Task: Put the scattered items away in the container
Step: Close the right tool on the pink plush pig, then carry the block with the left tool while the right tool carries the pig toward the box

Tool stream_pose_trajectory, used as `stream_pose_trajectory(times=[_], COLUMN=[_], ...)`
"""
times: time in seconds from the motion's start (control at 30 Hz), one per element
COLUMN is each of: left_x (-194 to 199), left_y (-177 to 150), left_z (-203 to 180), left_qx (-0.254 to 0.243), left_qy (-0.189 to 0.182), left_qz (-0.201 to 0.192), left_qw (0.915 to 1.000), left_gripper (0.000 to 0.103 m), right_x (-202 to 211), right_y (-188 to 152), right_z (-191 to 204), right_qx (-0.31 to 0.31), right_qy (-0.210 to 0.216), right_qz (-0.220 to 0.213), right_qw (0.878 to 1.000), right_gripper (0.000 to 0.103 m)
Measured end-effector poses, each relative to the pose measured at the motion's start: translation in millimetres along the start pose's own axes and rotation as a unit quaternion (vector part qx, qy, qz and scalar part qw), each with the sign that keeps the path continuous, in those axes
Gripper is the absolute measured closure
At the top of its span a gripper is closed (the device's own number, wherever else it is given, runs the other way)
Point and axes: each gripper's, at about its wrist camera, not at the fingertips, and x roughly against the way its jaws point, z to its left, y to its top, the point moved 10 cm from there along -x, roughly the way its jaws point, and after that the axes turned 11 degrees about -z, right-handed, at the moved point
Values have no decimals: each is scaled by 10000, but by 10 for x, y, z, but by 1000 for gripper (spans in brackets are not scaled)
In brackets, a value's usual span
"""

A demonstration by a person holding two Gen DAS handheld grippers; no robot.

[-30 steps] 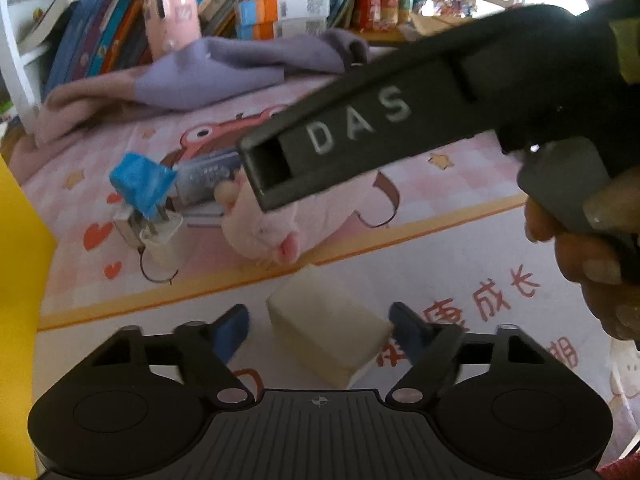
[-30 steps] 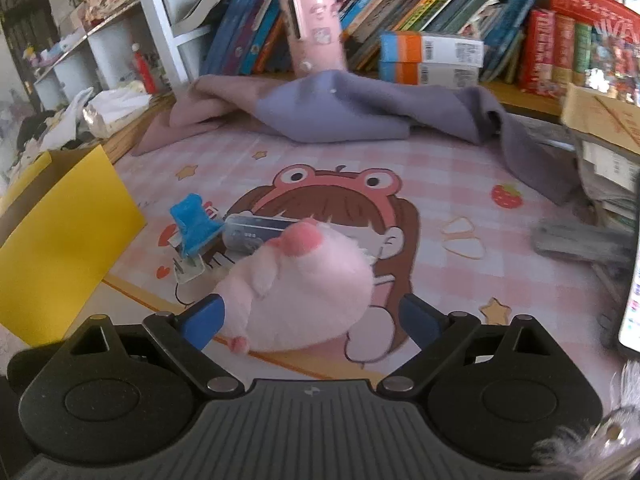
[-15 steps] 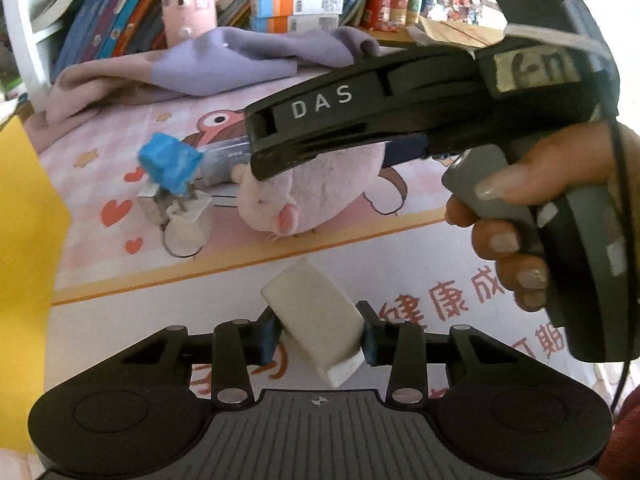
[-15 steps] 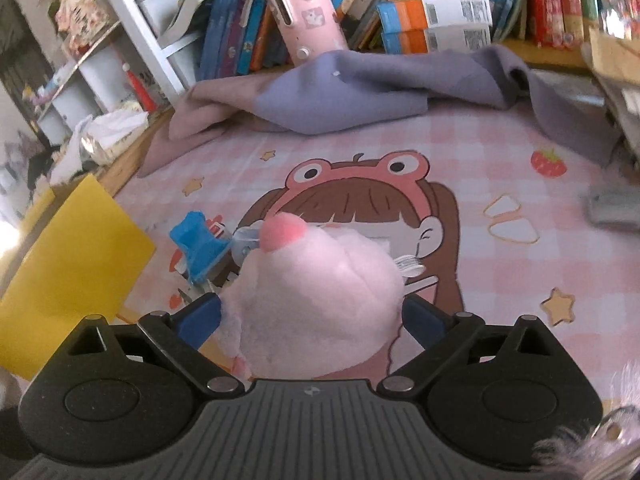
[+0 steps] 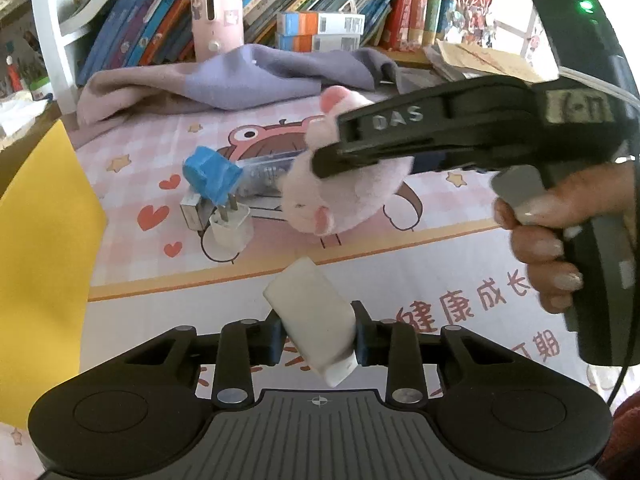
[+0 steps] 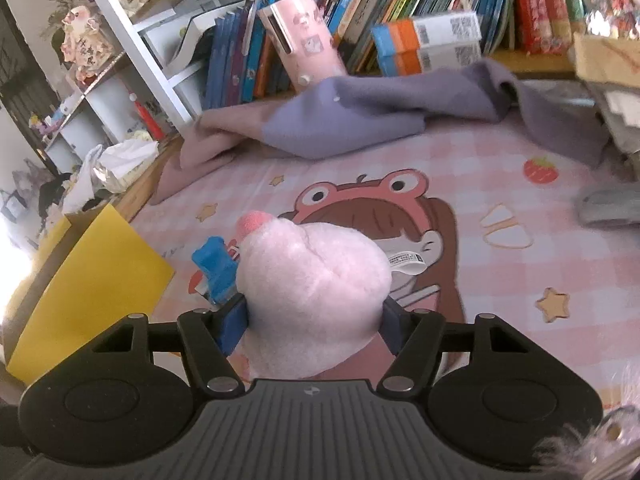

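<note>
A white rectangular block point(image 5: 310, 312) sits tilted between the blue pads of my left gripper point(image 5: 316, 336), whose jaws are closing and press on its sides; it hangs above the mat. My right gripper point(image 6: 314, 320) is closing too, and its pads squeeze a pink plush toy point(image 6: 316, 276), which the left wrist view shows raised off the mat. On the mat lie a blue plug point(image 5: 212, 174), a white charger point(image 5: 232, 228) and a clear tube point(image 5: 264, 172). The yellow container wall point(image 5: 36, 260) stands at the left.
A purple-grey cloth point(image 5: 260, 76) is bunched at the back of the cartoon mat point(image 5: 160, 264). Behind it are shelves of books and a pink case point(image 5: 216, 12). A person's hand point(image 5: 560, 220) grips the right gripper's handle. A grey object point(image 6: 608, 204) lies far right.
The left jaws closed onto the white block and raised it from the mat. The right jaws narrowed around the pink plush toy, and it has come up off the mat.
</note>
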Motion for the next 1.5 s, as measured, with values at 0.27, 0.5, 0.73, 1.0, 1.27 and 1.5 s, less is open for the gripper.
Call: stream_pose_trajectory(times=[0.27,0.5,0.73,1.0,1.27,1.5], left_x=[190,434,768,1087,1328,1528], left_y=[70,191,317,298,271,73], left_z=[16,38,31,-40,110,256], left_qx=[97,125,313,225,21,-153], left_qy=[17,-74,-281,-705,-949,-1157], left_qz=[-199,-461,-816,-980,-1240,-1299], left_qw=[9998,9988,9958,9924,9877,9846], left_gripper=[73,74,74,74,75,75], right_x=[375,656,1091,1496,1637,1692], right_y=[51,-28,-55,-167,-212,-355], right_z=[-3,19,146,427,705,1048], right_qx=[145,326,553,830,820,840], right_qy=[-55,-168,-269,-502,-811,-937], right_qz=[-214,-155,-205,-319,-515,-563], right_qw=[9997,9992,9979,9948,9920,9905], right_gripper=[40,40,40,39,39,39])
